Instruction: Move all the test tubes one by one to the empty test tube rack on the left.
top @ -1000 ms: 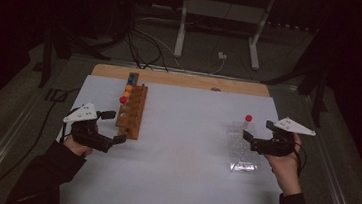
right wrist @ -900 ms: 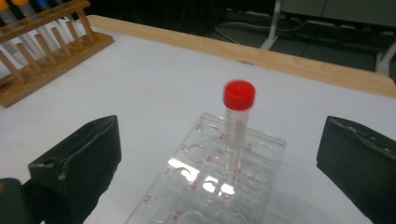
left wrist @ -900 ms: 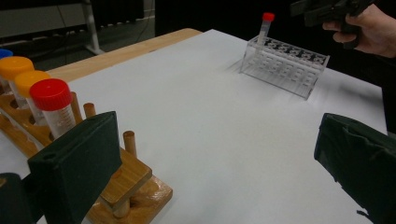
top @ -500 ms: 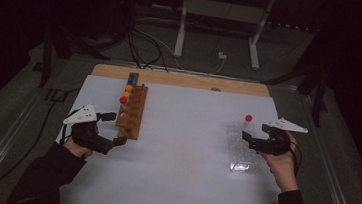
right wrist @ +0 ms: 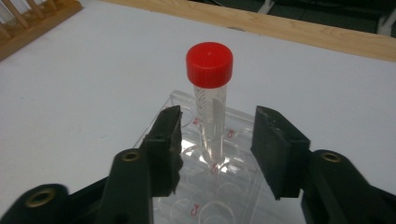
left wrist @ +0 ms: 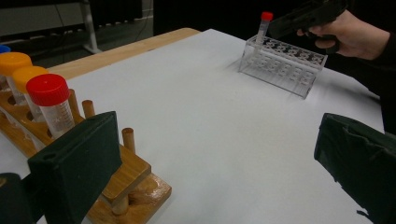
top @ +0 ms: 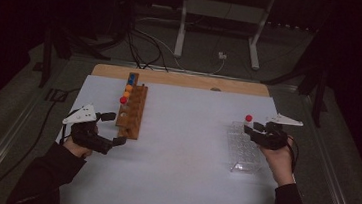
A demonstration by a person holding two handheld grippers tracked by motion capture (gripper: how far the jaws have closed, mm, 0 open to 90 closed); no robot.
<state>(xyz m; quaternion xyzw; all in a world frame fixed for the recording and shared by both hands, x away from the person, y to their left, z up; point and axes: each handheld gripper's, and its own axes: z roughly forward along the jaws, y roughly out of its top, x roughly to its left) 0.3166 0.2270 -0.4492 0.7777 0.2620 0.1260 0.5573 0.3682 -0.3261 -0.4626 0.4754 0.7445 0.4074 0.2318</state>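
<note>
The clear plastic tube with a red screw cap (right wrist: 209, 100) stands upright, long axis vertical, in a far corner hole of the transparent acrylic rack (top: 241, 147) at the right of the white table (top: 184, 147); the right gripper (right wrist: 217, 140), jaws apart, straddles it from the near side without touching. The left gripper (top: 111, 128), also open and empty, lies well apart beside the wooden peg rack (top: 131, 113). The right gripper view reveals clearance at both pads, whereas the left gripper view shows a further red-capped tube (left wrist: 50, 105) in the wooden rack.

My left gripper (top: 111, 128) sits just beside the wooden rack (top: 132, 111), which holds capped tubes. My right gripper (top: 255, 131) is at the clear rack's (top: 242, 150) far end, by a red-capped tube (top: 248, 120).
</note>
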